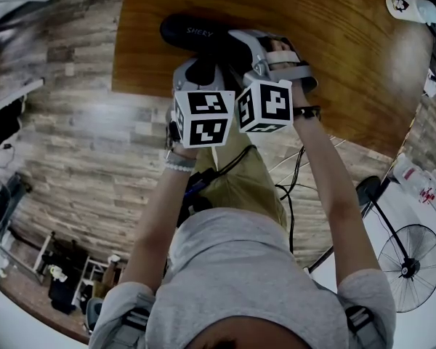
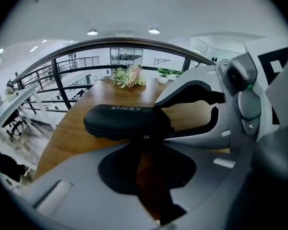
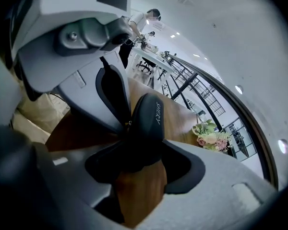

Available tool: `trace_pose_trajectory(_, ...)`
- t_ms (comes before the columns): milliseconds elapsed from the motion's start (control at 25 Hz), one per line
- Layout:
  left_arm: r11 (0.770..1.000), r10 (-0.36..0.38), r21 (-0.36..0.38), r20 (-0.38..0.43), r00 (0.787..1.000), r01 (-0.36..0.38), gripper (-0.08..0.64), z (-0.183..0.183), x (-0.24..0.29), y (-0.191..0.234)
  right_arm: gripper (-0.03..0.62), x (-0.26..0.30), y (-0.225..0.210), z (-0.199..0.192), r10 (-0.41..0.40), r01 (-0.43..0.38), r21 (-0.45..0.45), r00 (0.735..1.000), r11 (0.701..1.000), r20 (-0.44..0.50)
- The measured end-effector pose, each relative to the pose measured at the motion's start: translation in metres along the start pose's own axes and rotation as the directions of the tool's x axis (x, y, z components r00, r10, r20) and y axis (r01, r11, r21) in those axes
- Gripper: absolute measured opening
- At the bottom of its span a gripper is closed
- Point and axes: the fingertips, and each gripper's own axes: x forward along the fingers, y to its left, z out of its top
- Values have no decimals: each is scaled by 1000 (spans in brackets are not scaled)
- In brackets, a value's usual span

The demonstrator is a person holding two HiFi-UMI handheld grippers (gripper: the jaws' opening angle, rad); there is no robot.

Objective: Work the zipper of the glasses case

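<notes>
While the black glasses case (image 1: 191, 30) lay flat on the wooden table (image 1: 349, 64), the right gripper (image 3: 134, 159) clasped one end of it between widely spread jaws. The left gripper (image 2: 146, 145) was close beside it, jaws narrowly parted, tips at the case's zipper seam, pinching nothing.

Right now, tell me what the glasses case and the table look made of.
The glasses case: black, matte, likely a moulded semi-rigid shell under smooth fabric or faux leather; it holds its domed shape, with white print. The table: wood or wood veneer, glossy; warm brown grain with sheen.
</notes>
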Motion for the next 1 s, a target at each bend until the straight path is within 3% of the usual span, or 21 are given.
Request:
trace_pose_trajectory(200,999,36,-38,5,999,-36,66,2,0,3,221,-1,0,1,10,-10,-3,1000,1000,14)
trace_pose_trajectory(360,1000,13,-13,8,1000,-13,44,2,-2,-2,221,-1,0,2,3,-3,-20,1000,1000,12)
trace_pose_trajectory(520,999,-19,-38,14,1000,19,22,0,-7,-3,219,0,2,1,-10,9,-48,1000,999,-6)
trace_pose_trajectory(760,999,-25,-27,10,1000,25,20,-1,-9,-2,219,-1,2,2,-8,8,-45,1000,999,2)
trace_pose_trajectory(1000,999,38,34,-7,999,-38,28,-2,-9,0,219,-1,3,1,-10,10,-54,1000,998,-6)
